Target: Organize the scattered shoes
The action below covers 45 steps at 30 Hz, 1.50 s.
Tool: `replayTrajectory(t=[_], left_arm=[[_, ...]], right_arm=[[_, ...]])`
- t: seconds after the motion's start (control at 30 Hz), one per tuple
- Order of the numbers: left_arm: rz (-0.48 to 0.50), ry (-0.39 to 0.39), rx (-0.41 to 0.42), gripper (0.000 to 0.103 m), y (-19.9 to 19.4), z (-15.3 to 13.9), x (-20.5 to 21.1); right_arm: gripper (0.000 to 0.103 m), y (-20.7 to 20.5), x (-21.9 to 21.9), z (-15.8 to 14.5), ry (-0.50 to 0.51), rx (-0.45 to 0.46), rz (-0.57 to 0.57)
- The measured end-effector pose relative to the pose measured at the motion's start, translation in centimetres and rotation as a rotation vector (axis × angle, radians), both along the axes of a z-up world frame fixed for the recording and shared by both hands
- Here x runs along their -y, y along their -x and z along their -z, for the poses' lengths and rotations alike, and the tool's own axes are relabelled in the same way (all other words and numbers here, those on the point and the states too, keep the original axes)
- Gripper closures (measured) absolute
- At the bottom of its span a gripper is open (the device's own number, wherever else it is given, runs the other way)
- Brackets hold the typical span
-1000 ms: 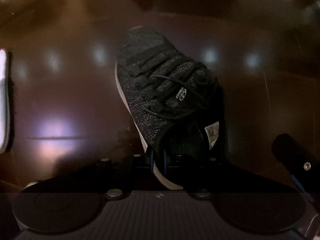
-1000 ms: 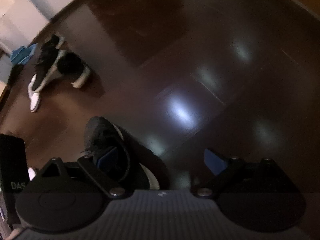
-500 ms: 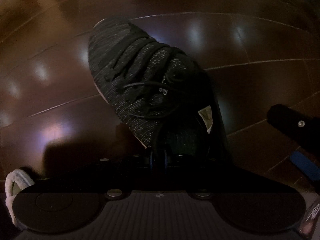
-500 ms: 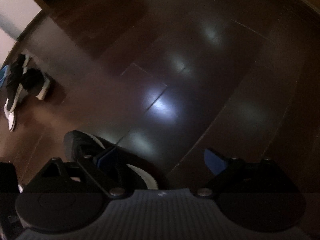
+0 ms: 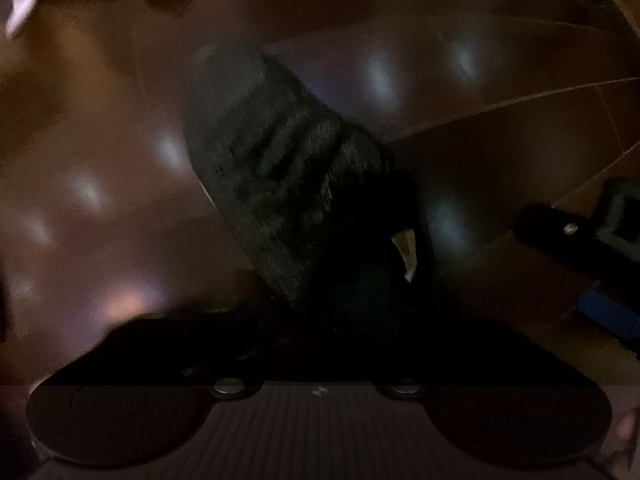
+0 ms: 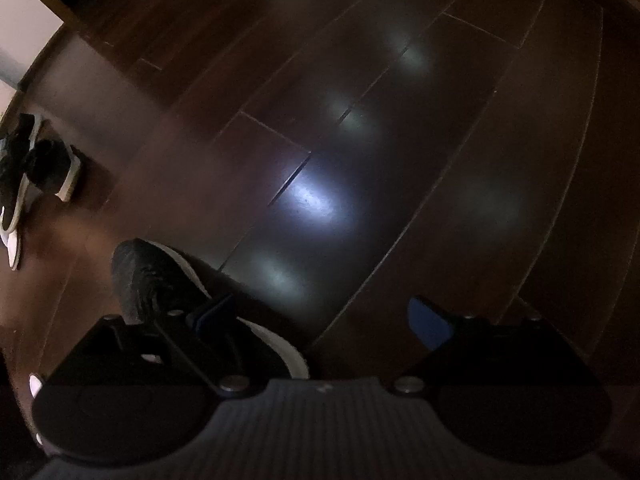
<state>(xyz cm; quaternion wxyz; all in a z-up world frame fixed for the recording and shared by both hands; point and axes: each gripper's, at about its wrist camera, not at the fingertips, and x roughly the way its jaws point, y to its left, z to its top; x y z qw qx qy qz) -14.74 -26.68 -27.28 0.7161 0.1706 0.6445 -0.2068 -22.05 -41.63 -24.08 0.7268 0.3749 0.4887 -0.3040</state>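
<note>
In the left wrist view, blurred and dim, a black knit sneaker fills the centre of the frame, toe toward the upper left, heel down at the left gripper. The fingers are lost in shadow, but the sneaker hangs from them above the wooden floor, so the gripper appears clamped on its heel collar. At the right edge, part of the right gripper shows.

In the right wrist view, the right gripper stands wide apart and empty, its blue pads clear. The same sneaker shows at lower left, and another pair of shoes lies at the far left edge.

The risk I see: a grip on soft collar fabric may slip during a swing, dropping the sneaker short of the pair.
</note>
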Motion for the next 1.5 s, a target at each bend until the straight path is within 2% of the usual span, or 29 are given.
replayTrajectory(t=[0.17, 0.3, 0.37, 0.4, 0.47, 0.57, 0.63, 0.73, 0.8, 0.87, 0.93, 1.17, 1.33, 1.4, 1.5], left_arm=[[0.0, 0.014, 0.069, 0.014, -0.7, -3.1, -1.9], [-0.083, 0.014, 0.126, 0.013, -4.1, -5.2, -2.5], [-0.146, 0.006, 0.157, 0.012, -6.8, -6.4, -4.2], [-0.173, 0.002, 0.163, 0.012, -9.0, -6.7, -4.5], [-0.196, 0.006, 0.151, 0.012, -10.6, -8.7, -5.8], [-0.169, 0.007, 0.209, 0.011, -11.8, -13.5, -7.4], [-0.136, -0.026, 0.269, 0.007, -11.9, -14.9, -8.0], [-0.08, -0.09, 0.335, 0.004, -12.3, -14.7, -8.7], [-0.072, -0.111, 0.34, 0.003, -12.4, -13.8, -9.0], [-0.086, -0.134, 0.304, 0.003, -12.5, -12.5, -9.4], [-0.096, -0.152, 0.245, 0.003, -12.3, -12.8, -9.2], [-0.037, -0.093, 0.226, 0.003, -11.5, -14.1, -6.9], [-0.034, -0.073, 0.219, 0.003, -12.5, -13.5, -6.7], [-0.028, -0.08, 0.222, 0.003, -12.4, -13.3, -6.8], [-0.039, -0.067, 0.2, 0.003, -12.5, -13.3, -7.0]], right_arm=[[0.008, 0.4, -0.1, -0.3, -0.03, 0.043, 0.019], [0.008, -0.4, -0.8, -0.4, -0.064, 0.095, 0.023], [0.01, -0.7, -1.6, -0.6, -0.087, 0.129, 0.018], [0.01, -0.8, -1.7, -0.6, -0.094, 0.136, 0.017], [0.012, -1.3, -2.7, -0.6, -0.127, 0.163, 0.005], [0.013, -2.5, -4.0, -0.5, -0.158, 0.185, -0.021], [0.015, -3.2, -4.7, -0.2, -0.171, 0.192, -0.034], [0.015, -4.7, -6.0, 0.7, -0.185, 0.187, -0.063], [0.016, -5.4, -6.6, 1.3, -0.179, 0.172, -0.083], [0.017, -5.9, -6.9, 2.4, -0.174, 0.146, -0.089], [0.017, -6.0, -7.1, 3.1, -0.17, 0.125, -0.087], [0.017, -7.1, -7.7, 4.5, -0.098, 0.098, -0.067], [0.019, -8.2, -7.5, 5.6, -0.058, 0.078, -0.02], [0.024, -8.4, -7.5, 5.5, -0.044, 0.084, -0.02], [0.039, -9.3, -7.3, 5.7, -0.032, 0.068, -0.033]])
